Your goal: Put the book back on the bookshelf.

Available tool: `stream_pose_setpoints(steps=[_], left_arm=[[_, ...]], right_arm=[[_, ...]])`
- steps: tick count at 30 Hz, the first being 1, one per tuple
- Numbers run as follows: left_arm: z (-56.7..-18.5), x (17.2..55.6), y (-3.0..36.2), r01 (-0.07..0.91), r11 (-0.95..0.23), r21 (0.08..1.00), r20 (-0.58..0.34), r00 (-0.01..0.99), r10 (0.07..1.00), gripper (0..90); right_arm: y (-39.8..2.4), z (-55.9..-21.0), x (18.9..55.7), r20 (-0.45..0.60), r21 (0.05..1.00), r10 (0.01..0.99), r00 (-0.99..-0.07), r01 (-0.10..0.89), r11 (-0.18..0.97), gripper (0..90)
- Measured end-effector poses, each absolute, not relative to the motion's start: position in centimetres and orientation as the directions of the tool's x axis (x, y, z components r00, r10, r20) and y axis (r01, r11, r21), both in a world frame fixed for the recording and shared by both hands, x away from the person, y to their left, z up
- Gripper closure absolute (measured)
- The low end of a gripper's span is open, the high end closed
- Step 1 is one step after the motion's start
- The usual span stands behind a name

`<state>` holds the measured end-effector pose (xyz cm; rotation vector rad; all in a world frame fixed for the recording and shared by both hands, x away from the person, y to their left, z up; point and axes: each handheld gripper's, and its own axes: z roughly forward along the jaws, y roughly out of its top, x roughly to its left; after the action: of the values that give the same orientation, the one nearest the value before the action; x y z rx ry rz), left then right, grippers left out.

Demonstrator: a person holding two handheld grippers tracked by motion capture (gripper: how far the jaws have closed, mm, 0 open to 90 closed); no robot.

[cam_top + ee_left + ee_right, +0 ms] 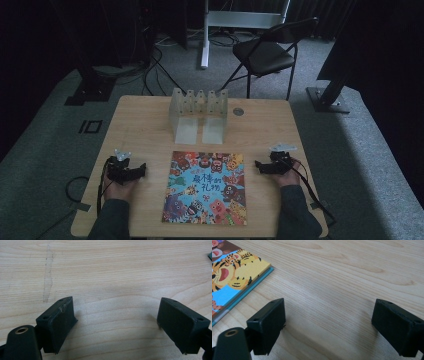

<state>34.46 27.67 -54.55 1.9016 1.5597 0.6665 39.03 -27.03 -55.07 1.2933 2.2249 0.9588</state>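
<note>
I had both tools parked on the table point(145, 115), one each side of the picture book point(206, 187), because nothing was in hand yet and the book was the nearest thing to work on.

Left gripper point(141, 170) rested at about 9 o'clock of the book, near it but apart, tips aimed toward the book's left edge. In the left gripper view its jaws stood wide apart with bare wood between them, nothing held; left gripper point(116, 320) open and empty.

Right gripper point(258, 165) lay at about 3 o'clock of the book, just beside its right edge, not touching. The right gripper view had the same story: jaws spread wide, bare table between, right gripper point(329, 322) empty. The book's corner with the tiger art sat at roughly 10 o'clock in that view, flat on the wood.

The book lay flat, cover up, at the near middle of the table, spine side hard to tell. A clear plastic book stand point(199, 114) stood at 12 o'clock of the book, well apart from both tools, slots facing me; my guess was the book would go in there, hence the mirrored hands, ready to pinch both side edges.

Both jaws were wide enough for a thin cover, I judged. Lifting a flat book off wood could slip.
</note>
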Motion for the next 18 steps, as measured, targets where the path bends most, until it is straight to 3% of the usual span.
stream_pose_setpoints(steps=[4, 7, 9, 13, 18], left_arm=[[-54.5, 34.4, 27.7, 0.691, -0.144, 0.708, 0.013, 0.192, 0.981, 15.5], [-54.3, 34.0, 27.7, 0.692, -0.116, 0.713, 0.011, 0.154, 0.988, 25.6], [-54.2, 33.9, 27.8, 0.695, -0.119, 0.709, 0.01, 0.159, 0.987, 27.1], [-54.1, 33.8, 27.7, 0.687, -0.121, 0.716, -0.017, 0.19, 0.982, 30.4], [-53.2, 32.6, 26.2, 0.622, -0.203, 0.757, -0.015, 0.327, 0.945, 28.5]], right_arm=[[-26.9, -55.0, 39.0, 0.004, 0.718, 0.871, -0.491, 0.607, 0.339, 12.7], [-26.7, -54.7, 39.0, 0.006, 0.708, 0.875, -0.485, 0.62, 0.338, 19.2], [-26.5, -54.7, 38.9, 0.008, 0.712, 0.872, -0.489, 0.615, 0.338, 19.5], [-26.1, -54.5, 38.7, 0.006, 0.712, 0.863, -0.505, 0.608, 0.35, 21.2], [-24.9, -53.5, 38.4, -0.001, 0.73, 0.839, -0.544, 0.573, 0.372, 21.6]])
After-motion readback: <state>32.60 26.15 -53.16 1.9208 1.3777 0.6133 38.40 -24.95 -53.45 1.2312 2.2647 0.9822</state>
